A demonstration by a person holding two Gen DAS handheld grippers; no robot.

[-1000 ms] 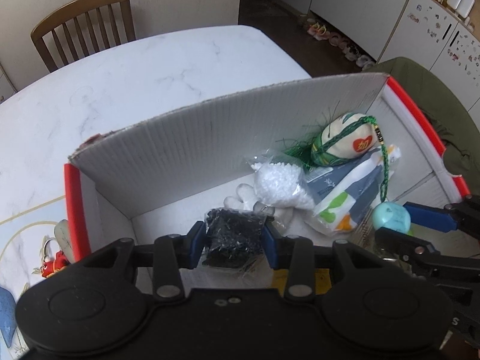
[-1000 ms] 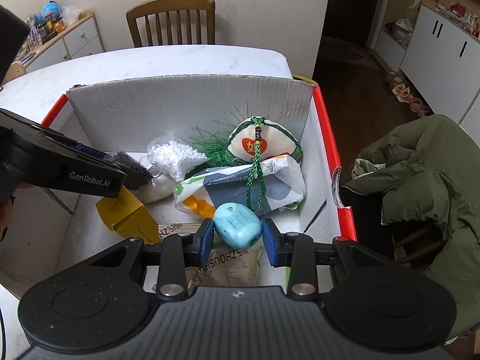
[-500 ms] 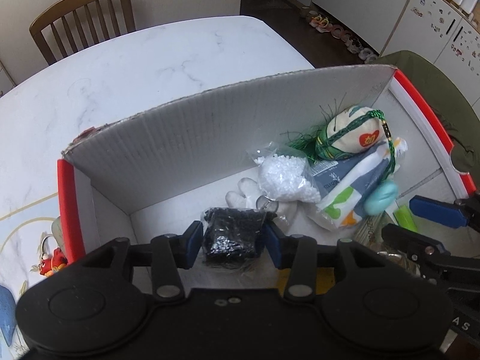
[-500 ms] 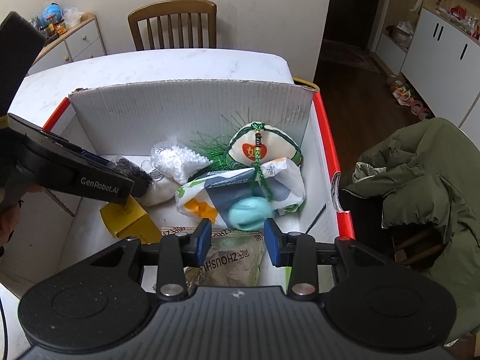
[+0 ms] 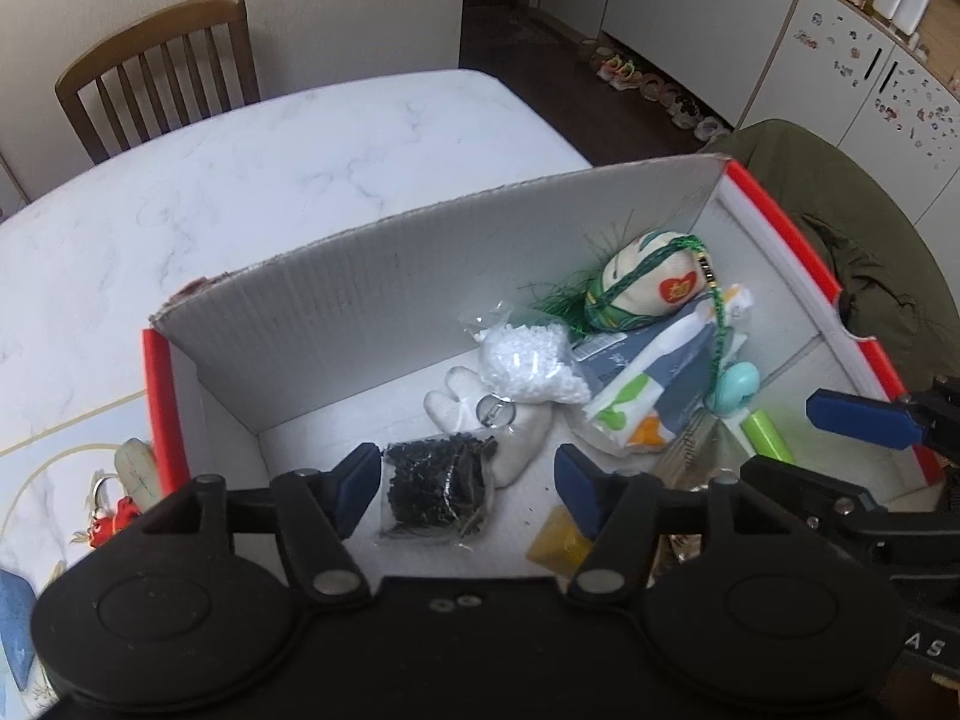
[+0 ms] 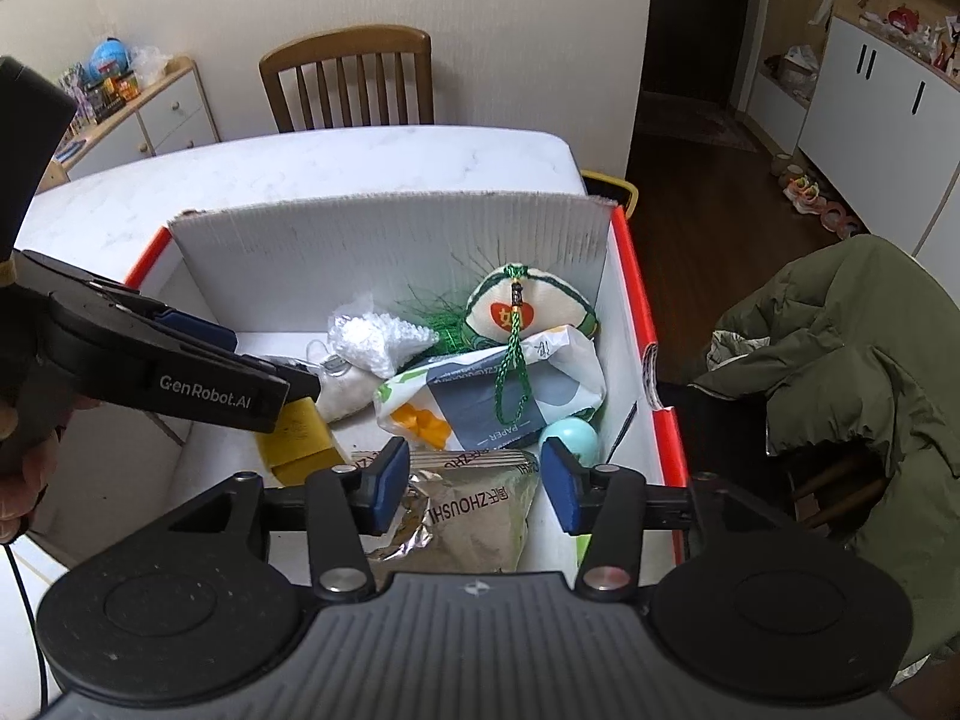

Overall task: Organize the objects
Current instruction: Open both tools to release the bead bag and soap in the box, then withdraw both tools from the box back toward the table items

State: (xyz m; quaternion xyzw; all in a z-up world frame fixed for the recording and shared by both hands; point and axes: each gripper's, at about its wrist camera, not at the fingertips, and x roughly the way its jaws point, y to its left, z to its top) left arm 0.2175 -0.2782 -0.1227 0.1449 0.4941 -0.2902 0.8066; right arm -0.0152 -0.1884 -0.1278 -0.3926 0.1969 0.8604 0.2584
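A white cardboard box (image 5: 336,300) (image 6: 384,228) with red edges holds the sorted items. A bag of black beads (image 5: 437,483) lies on its floor below my left gripper (image 5: 465,486), which is open above it. My right gripper (image 6: 474,483) is open too, over a foil snack packet (image 6: 474,516). The pale blue egg-shaped case (image 6: 569,437) (image 5: 738,384) rests at the box's right side beside a printed paper bag (image 6: 498,402). A bag of white beads (image 5: 531,363), a cream and green sachet with tassel (image 6: 528,312), a yellow block (image 6: 297,429) and a white plush (image 5: 474,414) lie inside.
The box sits on a white marble table (image 5: 240,180). A red keychain (image 5: 111,519) lies left of the box. A wooden chair (image 6: 348,78) stands beyond the table. A green jacket (image 6: 852,372) hangs over a chair to the right. A hand (image 6: 18,468) holds the left gripper.
Both grippers opened and lifted back. The left let go of the black bead bag onto the box floor; the right released the blue egg-shaped case, which rolled to the box's right side.
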